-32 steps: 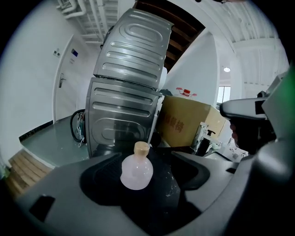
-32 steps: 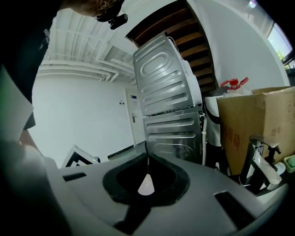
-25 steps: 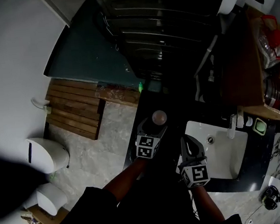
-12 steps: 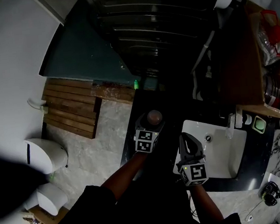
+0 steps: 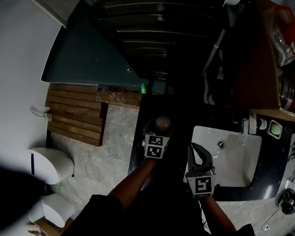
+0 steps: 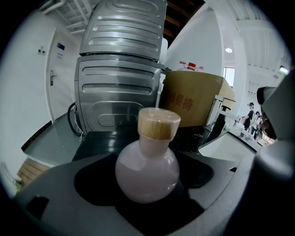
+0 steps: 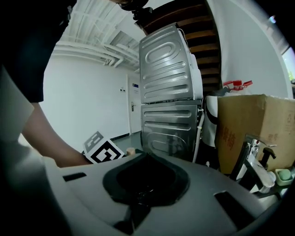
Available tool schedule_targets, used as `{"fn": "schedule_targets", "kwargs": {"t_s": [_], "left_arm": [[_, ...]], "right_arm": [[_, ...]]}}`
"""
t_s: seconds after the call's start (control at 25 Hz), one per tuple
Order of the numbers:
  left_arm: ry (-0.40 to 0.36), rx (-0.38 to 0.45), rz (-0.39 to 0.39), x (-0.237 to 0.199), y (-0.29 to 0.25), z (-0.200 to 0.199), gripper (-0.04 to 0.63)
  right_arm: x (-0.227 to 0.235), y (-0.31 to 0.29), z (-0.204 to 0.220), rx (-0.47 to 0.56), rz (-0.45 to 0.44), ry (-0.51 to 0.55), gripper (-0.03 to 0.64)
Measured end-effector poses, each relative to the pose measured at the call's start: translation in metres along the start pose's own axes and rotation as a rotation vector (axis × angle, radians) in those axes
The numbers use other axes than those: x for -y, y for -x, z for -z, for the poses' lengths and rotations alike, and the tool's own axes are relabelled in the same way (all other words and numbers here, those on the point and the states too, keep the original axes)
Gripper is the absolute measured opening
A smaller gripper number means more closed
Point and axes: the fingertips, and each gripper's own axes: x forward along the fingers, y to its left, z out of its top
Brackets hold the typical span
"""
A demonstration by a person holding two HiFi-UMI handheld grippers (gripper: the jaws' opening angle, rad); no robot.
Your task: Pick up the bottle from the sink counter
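A round pale-pink bottle (image 6: 146,173) with a wooden cork stands upright on the dark counter (image 5: 174,118). In the head view the bottle (image 5: 162,123) is just left of the sink. My left gripper (image 6: 147,203) reaches around it. Its jaws have just been opening, and the bottle sits between them with dark gaps on both sides. The left gripper (image 5: 158,132) is partly hidden by its marker cube in the head view. My right gripper (image 5: 198,155) hovers at the sink's near left corner. The right gripper (image 7: 146,186) is shut on nothing, and the cork (image 7: 131,150) peeks past the left cube.
A white sink basin (image 5: 237,163) with a faucet (image 5: 244,128) lies to the right, with a green soap dish (image 5: 275,130) behind it. Stacked steel washers (image 6: 120,87) and a cardboard box (image 6: 196,99) stand behind the counter. On the floor at left are a wooden mat (image 5: 77,116) and a white bin (image 5: 50,163).
The left gripper has crept slightly forward around the bottle, which stays put. The right gripper's cube has rolled a little and drifted slightly left.
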Motion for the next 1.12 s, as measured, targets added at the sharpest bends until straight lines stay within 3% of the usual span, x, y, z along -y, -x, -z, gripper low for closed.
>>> {"fn": "schedule_targets", "kwargs": {"t_s": [0.28, 0.48, 0.68, 1.12], "left_arm": [[0.012, -0.046, -0.037, -0.004, -0.007, 0.005, 0.393], [-0.039, -0.082, -0.058, 0.001, -0.010, 0.011, 0.394], [-0.042, -0.082, -0.080, -0.003, -0.011, 0.010, 0.393], [0.017, -0.042, -0.020, -0.004, -0.007, 0.006, 0.393]], "right_arm": [[0.010, 0.002, 0.004, -0.012, 0.021, 0.002, 0.040], [0.017, 0.003, 0.006, -0.008, 0.030, 0.011, 0.040], [0.023, 0.003, 0.006, -0.008, 0.053, -0.006, 0.040], [0.041, 0.007, 0.004, 0.007, 0.114, -0.063, 0.040]]}}
